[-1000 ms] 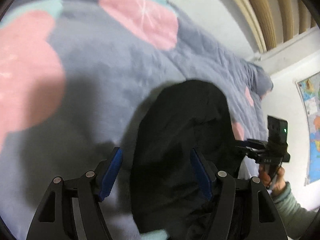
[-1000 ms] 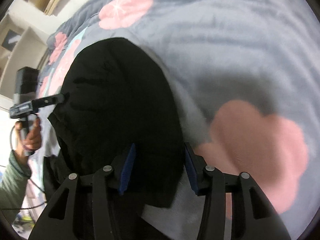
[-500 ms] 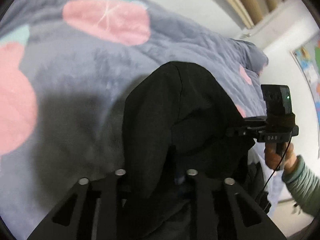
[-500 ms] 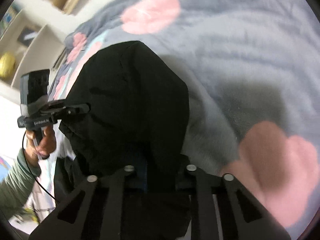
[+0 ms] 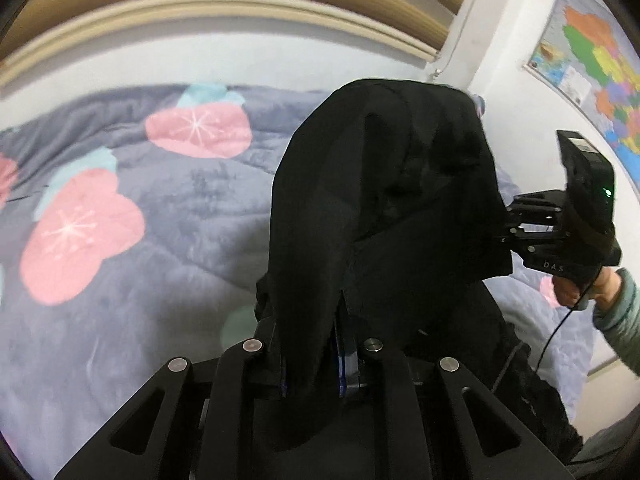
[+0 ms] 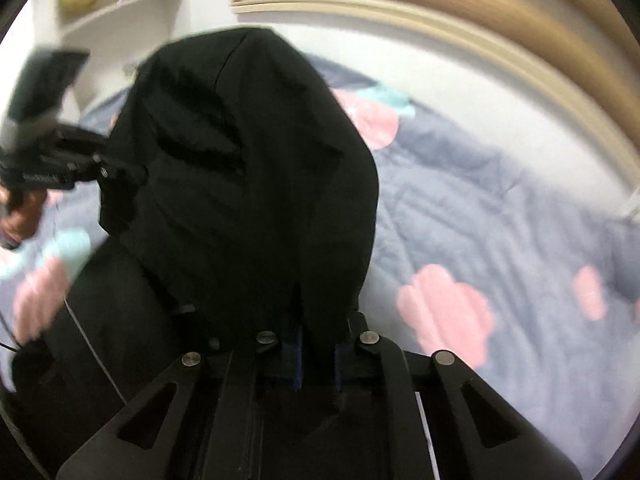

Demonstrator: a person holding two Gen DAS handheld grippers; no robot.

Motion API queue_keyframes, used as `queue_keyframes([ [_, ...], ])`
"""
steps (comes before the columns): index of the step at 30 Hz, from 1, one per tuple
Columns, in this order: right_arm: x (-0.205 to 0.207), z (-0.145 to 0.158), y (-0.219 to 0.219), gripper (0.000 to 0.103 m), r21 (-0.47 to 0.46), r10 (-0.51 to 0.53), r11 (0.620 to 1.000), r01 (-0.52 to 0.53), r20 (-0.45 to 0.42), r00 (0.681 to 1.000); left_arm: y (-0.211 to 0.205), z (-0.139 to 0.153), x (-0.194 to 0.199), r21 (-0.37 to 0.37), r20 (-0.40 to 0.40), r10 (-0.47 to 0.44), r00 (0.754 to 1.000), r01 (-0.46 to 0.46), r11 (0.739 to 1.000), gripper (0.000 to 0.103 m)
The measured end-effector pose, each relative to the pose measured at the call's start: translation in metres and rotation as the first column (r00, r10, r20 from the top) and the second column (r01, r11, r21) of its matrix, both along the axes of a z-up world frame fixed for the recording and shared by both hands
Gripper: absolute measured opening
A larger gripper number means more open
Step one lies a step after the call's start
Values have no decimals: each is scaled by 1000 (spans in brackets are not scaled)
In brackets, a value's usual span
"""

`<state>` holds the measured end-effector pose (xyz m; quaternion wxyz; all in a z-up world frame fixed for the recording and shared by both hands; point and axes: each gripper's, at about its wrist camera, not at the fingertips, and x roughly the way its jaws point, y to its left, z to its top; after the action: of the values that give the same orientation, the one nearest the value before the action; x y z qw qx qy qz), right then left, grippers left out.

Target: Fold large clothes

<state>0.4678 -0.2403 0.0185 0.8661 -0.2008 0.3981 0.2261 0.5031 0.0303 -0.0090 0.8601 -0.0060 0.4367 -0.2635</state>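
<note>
So the bed [image 5: 168, 264] is taking up most of both views, and it's wearing a grey fleecy blanket [image 6: 500, 216] with big pink flower blobs and a few mint-green bits on it. A beige curved headboard [image 5: 224, 4] is running along behind it, and a colourful map [image 5: 596, 60] is hanging on the white wall off to the right in the left wrist view. In the right wrist view a white shelf [image 6: 120, 4] is sitting up in the corner with something round and yellow on it, too blurry to name.

The black garment [image 5: 384, 208] is hanging up off the bed, draping down between the two grippers, with its lower part trailing toward the near edge of the blanket. It's bunching into a hood-like hump right in front of each camera.

The left tongs [image 5: 312, 372] are pinching a fold of that black cloth, fingers nearly together with fabric between the blue pads. The right tongs [image 6: 316, 356] are doing the same on the other side, narrow and clamping black fabric. Each camera is also catching the other gripper out at the garment's edge, held in a hand with a greenish sleeve.
</note>
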Motion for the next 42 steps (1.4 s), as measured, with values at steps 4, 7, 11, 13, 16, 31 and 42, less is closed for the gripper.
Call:
queue_keyframes([
  [4,-62,9,3,11,-52,-6,999,8,41,999,-6,14,-64,26,40,1,999,-2,1000,16],
  [7,-105,10,-5,11,-32,-33,999,32,-14,999,-11,13,-109,62,28,-5,1000,3,998,19],
  [11,-151,-9,-15,11,-4,-68,998,68,-129,989,-9,-8,-165,107,-56,-26,998,32,994,23],
  [13,-165,-30,-21,11,6,-100,995,104,-215,971,-4,-30,-186,95,-140,-17,990,31,995,23],
  [16,-177,-63,-35,15,6,-162,985,175,-344,925,4,-71,-214,109,-279,0,960,32,994,23],
  [31,-142,3,-36,46,347,-205,874,339,-368,907,35,25,-166,-165,-136,166,977,-188,968,29],
  [42,-114,-93,34,46,178,-199,920,348,-552,810,-47,-72,-163,-13,-345,63,937,-72,997,37],
])
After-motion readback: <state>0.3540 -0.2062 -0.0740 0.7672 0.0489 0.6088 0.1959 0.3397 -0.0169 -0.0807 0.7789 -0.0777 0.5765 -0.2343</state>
